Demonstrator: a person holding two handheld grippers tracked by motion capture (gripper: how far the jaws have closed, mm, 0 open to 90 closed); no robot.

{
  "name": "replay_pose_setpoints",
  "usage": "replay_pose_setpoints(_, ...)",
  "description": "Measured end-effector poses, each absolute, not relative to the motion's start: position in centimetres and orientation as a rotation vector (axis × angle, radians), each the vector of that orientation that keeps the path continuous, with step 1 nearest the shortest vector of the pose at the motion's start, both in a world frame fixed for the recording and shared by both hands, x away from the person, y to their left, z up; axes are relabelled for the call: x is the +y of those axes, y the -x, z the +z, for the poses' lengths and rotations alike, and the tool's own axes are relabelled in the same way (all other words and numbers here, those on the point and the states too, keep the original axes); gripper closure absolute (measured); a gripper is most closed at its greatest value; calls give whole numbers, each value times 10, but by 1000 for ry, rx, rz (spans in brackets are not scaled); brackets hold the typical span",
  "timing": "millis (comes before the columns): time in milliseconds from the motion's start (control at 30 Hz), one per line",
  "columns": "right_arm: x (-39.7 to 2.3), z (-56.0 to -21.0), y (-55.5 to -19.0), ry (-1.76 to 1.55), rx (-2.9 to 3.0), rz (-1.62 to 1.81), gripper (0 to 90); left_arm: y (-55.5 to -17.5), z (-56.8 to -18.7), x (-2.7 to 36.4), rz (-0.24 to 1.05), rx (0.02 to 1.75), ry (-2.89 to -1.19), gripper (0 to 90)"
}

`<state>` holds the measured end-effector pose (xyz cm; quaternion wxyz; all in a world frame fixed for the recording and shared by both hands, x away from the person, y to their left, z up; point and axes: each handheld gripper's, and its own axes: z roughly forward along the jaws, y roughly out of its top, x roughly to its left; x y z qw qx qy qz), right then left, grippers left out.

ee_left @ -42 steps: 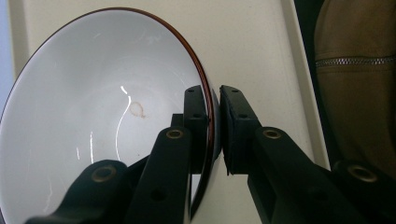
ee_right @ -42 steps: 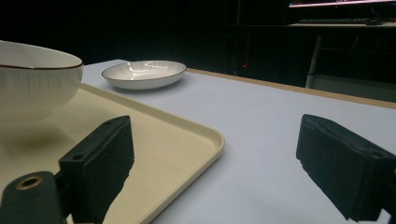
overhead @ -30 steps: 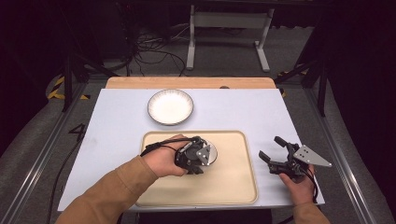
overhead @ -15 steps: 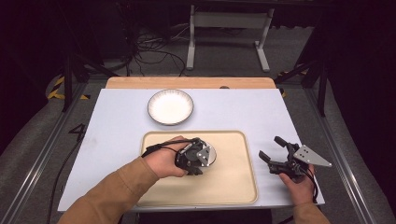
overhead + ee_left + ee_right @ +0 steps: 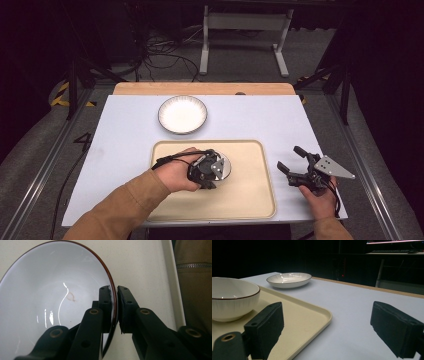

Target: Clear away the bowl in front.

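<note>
**Left gripper clamps the bowl's rim on the tray; right gripper waits open**

At the left of the high view, a hand in a tan sleeve holds the left gripper over a beige plastic tray with rounded corners lying on the pale blue table. In the tray sits a white ceramic bowl with a thin brown rim. The left gripper view shows its two black jaws pinching that rim, one pad inside the bowl and one outside. The bowl's glossy inside holds nothing but a faint brownish mark.

Farther back, beyond the tray, a white ribbed shallow plate with a dark rim rests empty on the table.

At the right, just beside the tray, the right gripper hangs above the bare table, its jaws spread wide with nothing between them.
</note>
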<state>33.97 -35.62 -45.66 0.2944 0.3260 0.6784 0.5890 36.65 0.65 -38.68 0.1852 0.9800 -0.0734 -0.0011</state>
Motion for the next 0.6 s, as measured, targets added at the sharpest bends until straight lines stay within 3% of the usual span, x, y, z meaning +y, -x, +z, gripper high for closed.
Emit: replay_pose_setpoints(600, -356, -457, -340, -875, 1806, 1571, 118, -366, -396, 7, -115, -177, -2759, 769)
